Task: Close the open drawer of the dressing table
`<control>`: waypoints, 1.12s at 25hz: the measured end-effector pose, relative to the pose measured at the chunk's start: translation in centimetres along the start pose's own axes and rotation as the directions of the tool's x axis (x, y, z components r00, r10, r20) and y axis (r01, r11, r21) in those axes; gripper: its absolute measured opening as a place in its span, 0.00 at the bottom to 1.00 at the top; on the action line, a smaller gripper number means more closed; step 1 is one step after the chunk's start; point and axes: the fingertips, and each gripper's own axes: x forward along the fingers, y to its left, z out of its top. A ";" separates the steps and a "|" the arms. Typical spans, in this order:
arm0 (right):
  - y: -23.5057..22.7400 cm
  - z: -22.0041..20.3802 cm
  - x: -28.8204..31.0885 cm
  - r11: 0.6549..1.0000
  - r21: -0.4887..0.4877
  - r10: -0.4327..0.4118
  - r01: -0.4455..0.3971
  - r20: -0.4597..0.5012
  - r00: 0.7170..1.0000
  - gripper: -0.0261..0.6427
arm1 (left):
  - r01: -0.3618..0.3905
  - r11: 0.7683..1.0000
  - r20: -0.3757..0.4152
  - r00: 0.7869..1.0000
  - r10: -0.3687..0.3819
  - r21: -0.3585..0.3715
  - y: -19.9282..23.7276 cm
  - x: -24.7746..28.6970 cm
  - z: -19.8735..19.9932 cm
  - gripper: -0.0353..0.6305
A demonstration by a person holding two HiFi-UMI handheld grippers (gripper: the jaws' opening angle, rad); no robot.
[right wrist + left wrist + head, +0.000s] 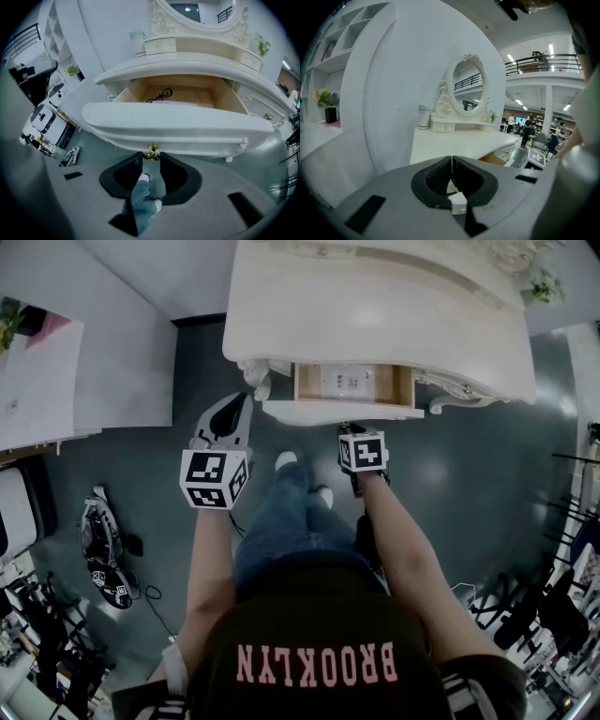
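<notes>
The drawer (178, 125) stands pulled out of the dressing table (375, 315), its front just ahead of the right gripper (151, 158). That gripper's jaws are partly apart and clamped on the drawer's gold knob (151, 151). Off to its left, beside the drawer's left end, the left gripper (452, 161) has its jaws pressed together with nothing between them.

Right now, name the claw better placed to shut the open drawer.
Right: the right claw clamps the small gold knob of the cream wooden drawer; the left claw, shut, hangs aside.
</notes>
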 end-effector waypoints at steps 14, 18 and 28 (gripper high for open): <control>-0.8 2.7 1.0 1.000 0.008 -0.020 0.020 0.021 1.000 0.20 | 0.007 1.000 0.007 1.000 -0.007 -0.005 2.2 2.2 0.5 0.06; -1.3 3.6 1.3 0.999 0.009 -0.038 0.038 0.048 0.998 0.20 | 0.022 1.000 0.007 1.000 -0.022 0.005 2.3 2.9 0.7 0.06; -2.1 6.2 2.2 0.997 0.030 -0.069 0.067 0.103 0.992 0.20 | 0.032 0.999 -0.016 0.999 -0.032 0.022 3.7 3.7 0.1 0.06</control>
